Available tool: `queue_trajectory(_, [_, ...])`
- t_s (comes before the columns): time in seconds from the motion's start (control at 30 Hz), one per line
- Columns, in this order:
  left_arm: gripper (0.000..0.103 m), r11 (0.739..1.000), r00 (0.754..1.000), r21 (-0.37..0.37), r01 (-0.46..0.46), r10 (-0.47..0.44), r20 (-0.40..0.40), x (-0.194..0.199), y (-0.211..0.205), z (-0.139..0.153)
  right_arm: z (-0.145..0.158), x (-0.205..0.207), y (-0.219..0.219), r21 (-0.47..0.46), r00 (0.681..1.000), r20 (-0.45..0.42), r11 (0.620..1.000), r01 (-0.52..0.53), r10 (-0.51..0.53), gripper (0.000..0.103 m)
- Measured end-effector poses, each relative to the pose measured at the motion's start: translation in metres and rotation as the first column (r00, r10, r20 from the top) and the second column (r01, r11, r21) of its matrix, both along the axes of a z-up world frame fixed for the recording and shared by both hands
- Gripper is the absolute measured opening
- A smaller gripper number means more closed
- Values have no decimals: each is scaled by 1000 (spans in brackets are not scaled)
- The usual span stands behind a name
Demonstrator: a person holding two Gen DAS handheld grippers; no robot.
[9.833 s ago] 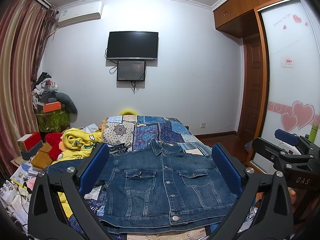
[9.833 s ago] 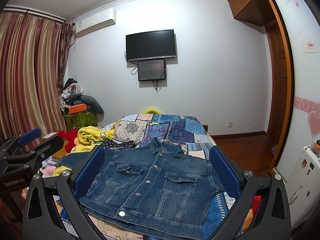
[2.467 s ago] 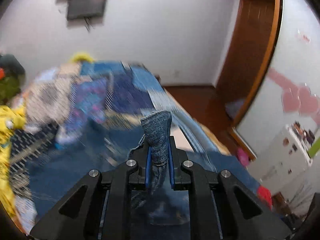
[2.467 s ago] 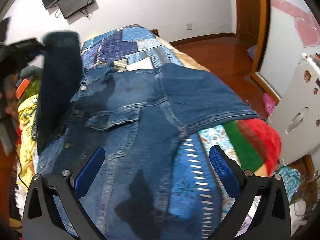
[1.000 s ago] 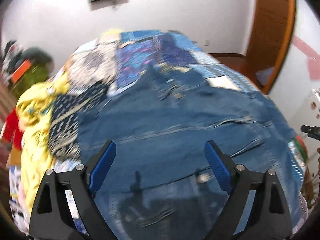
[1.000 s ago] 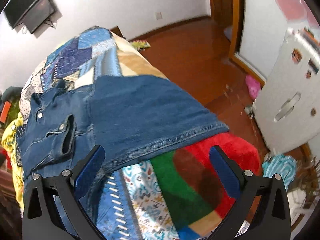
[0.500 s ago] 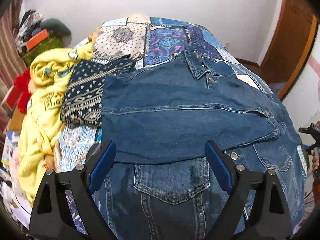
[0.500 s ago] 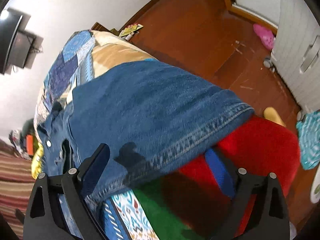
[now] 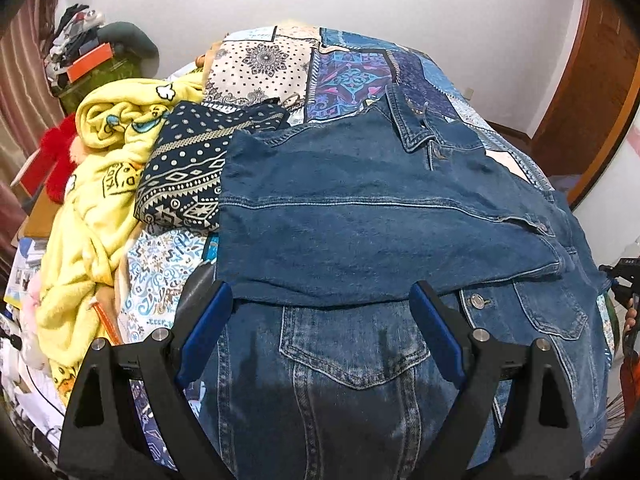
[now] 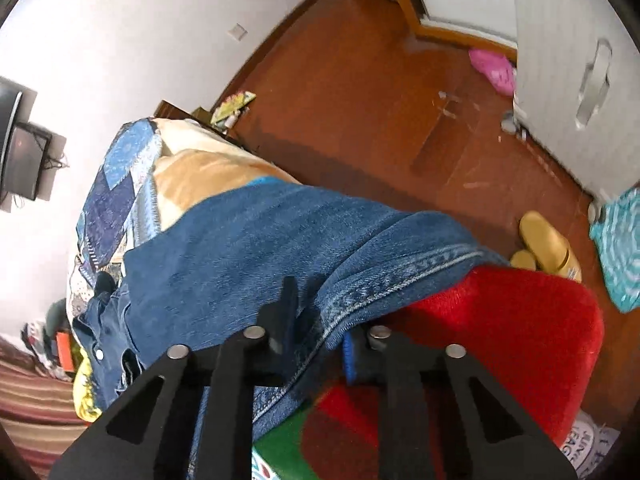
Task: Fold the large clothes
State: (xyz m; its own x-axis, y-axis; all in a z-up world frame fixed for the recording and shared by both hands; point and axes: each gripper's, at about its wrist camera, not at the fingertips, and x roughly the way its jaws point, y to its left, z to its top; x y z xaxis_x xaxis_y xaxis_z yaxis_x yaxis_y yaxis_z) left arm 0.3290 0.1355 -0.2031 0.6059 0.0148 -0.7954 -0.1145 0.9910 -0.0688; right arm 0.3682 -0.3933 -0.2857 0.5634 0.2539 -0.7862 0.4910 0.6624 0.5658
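Your right tongs (image 10: 316, 344) were closing on the denim jacket's (image 9: 360, 216) sleeve cuff (image 10: 400, 276) at the bed's (image 9: 352, 64) right edge; your left tongs (image 9: 320, 344) hung released above its near chest pocket.

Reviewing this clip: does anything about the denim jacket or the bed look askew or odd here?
Mildly. The denim jacket lies askew, its right sleeve draped over the bed edge onto the red blanket, where the right gripper is closing on the cuff. Other clothes lie piled beside it.

The denim jacket (image 9: 360, 220) is viewed steeply downward from close above by the left wrist camera; its right hem (image 10: 400, 280) is seen nearer, rolled, by the right.
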Motion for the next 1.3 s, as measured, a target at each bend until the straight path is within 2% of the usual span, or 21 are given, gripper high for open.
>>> queue_trajectory(0.2, [90, 1000, 1000, -28, 10, -10, 12, -7, -1, 2, 47, 7, 8, -33, 993, 110, 999, -39, 43, 7])
queue_trajectory(0.33, [90, 999, 1000, -27, 18, -18, 24, -14, 2, 6, 100, 12, 39, -134, 965, 219, 984, -119, 146, 6])
queue_trajectory(0.47, [90, 1000, 999, -28, 15, -14, 35, -22, 7, 8, 153, 19, 93, -206, 905, 318, 953, -224, 281, 6])
queue_trajectory(0.53, [90, 999, 999, -31, 16, -14, 40, -28, 11, 9, 166, 23, 119, -209, 875, 339, 935, -287, 345, 6])
queue_trajectory(0.63, [90, 1000, 999, -22, 9, -8, 46, -36, 17, 9, 179, 27, 172, -226, 816, 348, 886, -406, 462, 6])
queue_trajectory(0.73, [90, 1000, 999, -18, 1, 0, 48, -44, 23, 7, 170, 31, 209, -203, 776, 337, 846, -494, 534, 6])
queue_trajectory(0.97, [90, 998, 998, -51, -26, 29, 49, -59, 42, 3, 108, 29, 295, -161, 703, 206, 732, -662, 681, 6])
queue_trajectory(1.13, [90, 997, 998, -68, -48, 50, 34, -66, 52, -5, 74, 21, 319, -164, 679, 99, 685, -710, 728, 7])
queue_trajectory(1.3, [90, 995, 998, -85, -60, 61, 13, -67, 54, -11, 61, 11, 317, -153, 672, 37, 668, -728, 740, 7])
